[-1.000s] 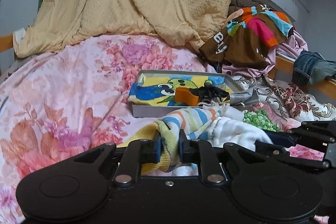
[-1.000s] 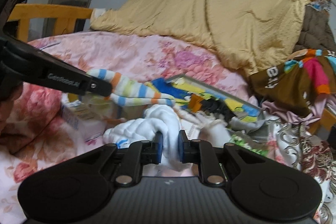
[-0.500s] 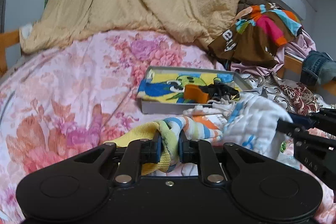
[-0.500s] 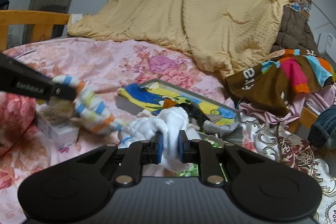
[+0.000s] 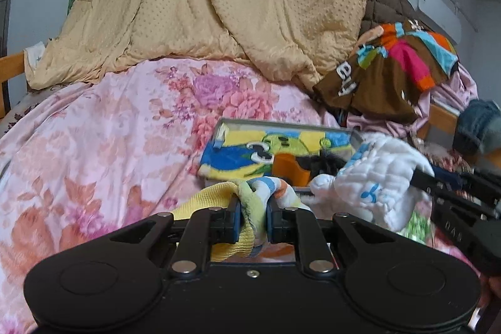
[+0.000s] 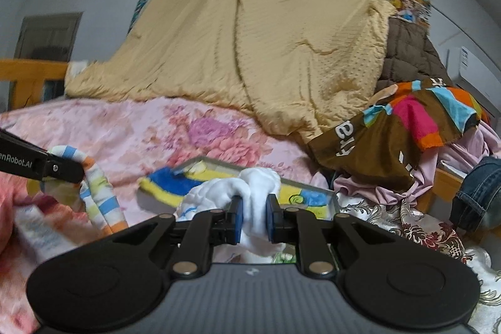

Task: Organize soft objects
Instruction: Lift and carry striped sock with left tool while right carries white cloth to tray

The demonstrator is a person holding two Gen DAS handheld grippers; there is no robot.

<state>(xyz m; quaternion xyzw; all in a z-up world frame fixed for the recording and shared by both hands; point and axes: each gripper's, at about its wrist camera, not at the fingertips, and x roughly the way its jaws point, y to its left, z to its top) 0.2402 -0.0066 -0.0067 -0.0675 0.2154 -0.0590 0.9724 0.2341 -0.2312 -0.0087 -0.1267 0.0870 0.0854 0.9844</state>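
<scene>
Views differ: from the left wrist we see our left gripper [image 5: 253, 219] clamped on the striped sock [image 5: 250, 202], with the orange and black items [image 5: 300, 166] lying in the grey tray [image 5: 281, 124]. From the right wrist, our right gripper [image 6: 253, 219] pinches the white quilted cloth [image 6: 247, 193], which covers those items. Both cloths hang above the floral bedsheet [image 5: 109, 140], just before the tray. Beyond, a tan quilt [image 6: 256, 46] drapes high; a brown multicoloured garment [image 6: 391, 130] lies right. Denim [image 6: 479, 193] is cut off at the edge.
</scene>
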